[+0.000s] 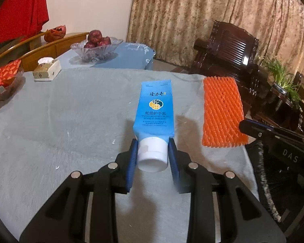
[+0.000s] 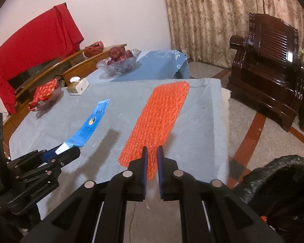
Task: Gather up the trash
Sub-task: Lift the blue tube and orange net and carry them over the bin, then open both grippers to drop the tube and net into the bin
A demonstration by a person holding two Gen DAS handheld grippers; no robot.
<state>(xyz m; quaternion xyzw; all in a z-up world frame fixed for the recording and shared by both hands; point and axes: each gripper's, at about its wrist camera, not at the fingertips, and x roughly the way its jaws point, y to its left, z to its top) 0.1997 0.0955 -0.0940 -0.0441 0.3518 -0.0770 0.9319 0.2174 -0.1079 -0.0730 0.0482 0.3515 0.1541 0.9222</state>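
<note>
Counts: one blue tube (image 1: pixel 154 109), one orange foam net (image 1: pixel 223 111), one glass bowl (image 1: pixel 95 47) of red fruit, one tissue box (image 1: pixel 46 69), two grippers.
Left gripper (image 1: pixel 153 154): lower centre of the left view; its blue pads are closed onto the tube's white cap (image 1: pixel 152 154), one on each side.
Right gripper (image 2: pixel 152 162): lower centre of the right view; jaws nearly together, pinching the near end of the foam net (image 2: pixel 158 121).
Tube: centre of the left view, over the grey cloth (image 1: pixel 60 121); long axis runs away from the camera, cap nearest, flat crimped end farthest and tilted up.
Foam net: right of the tube, long axis running away toward the cloth's far edge.
Writing: "SNAKE OIL HAND CREAM" under Chinese characters on the tube; "DAS" on the right gripper's body at the right edge of the left view.
</note>
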